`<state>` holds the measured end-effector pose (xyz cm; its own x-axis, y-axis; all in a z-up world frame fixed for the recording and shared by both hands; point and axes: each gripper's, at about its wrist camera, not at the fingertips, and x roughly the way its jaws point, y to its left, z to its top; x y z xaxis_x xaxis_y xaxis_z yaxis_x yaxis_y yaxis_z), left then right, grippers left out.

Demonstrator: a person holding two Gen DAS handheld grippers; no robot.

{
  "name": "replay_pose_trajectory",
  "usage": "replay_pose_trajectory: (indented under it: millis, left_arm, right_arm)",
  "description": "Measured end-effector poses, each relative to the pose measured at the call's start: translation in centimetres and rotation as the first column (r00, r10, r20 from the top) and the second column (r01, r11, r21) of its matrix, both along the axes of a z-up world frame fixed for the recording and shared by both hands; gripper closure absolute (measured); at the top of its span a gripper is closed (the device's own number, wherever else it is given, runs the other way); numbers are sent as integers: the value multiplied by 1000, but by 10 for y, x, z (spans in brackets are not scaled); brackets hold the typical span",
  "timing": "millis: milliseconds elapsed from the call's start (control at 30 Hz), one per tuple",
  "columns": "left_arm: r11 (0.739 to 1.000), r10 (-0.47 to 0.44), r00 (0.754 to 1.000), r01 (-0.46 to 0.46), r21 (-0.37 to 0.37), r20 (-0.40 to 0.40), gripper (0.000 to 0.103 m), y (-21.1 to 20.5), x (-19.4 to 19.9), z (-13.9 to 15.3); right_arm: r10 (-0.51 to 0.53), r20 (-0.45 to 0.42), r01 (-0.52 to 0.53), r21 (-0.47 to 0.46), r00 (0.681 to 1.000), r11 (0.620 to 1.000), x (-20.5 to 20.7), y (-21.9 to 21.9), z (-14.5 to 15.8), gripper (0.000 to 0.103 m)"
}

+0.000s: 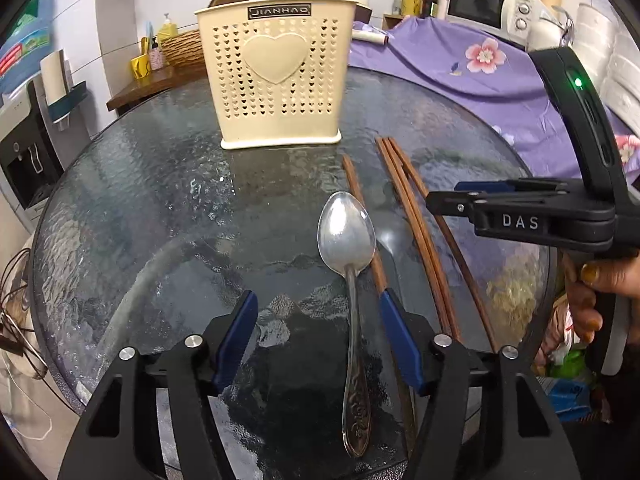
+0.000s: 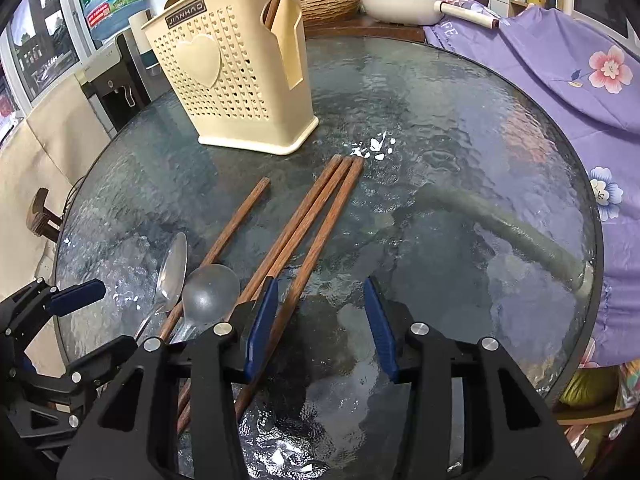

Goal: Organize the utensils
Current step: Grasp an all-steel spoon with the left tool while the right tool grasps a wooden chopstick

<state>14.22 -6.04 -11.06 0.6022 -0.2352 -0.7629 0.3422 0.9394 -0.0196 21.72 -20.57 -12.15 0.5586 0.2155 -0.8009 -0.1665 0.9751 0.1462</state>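
- The metal spoon (image 1: 347,240) lies flat on the glass table (image 1: 160,200), bowl toward 12 o'clock, handle running between the left gripper (image 1: 318,312) jaws, which stand apart without touching it.
- Wooden chopsticks (image 2: 304,220) lie at the spoon's 3 o'clock; one passes between the right gripper (image 2: 320,300) pads, untouched as far as I can judge.
- The cream utensil holder (image 1: 276,72) stands upright at 12 o'clock, likely the destination.

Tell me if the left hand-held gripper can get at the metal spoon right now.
Probably yes. The metal spoon lies flat on the glass table with its handle already between the open blue pads of the left hand-held gripper. Nothing covers it, though one wooden chopstick lies close beside the bowl.
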Motion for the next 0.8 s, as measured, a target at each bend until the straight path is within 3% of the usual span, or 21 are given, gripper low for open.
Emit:
replay_pose_trajectory:
  millis: [500,800]
  left_arm:
    - [999,4,1000,-3,37,-16,49,-15,19,-6]
    - [999,1,1000,-1,43,-17,54,-33,41,-6]
  right_arm:
    - [-14,20,15,-61,1000,998,15,0,-1,64]
    - [-9,-4,9,-64,1000,998,43,6,1,77]
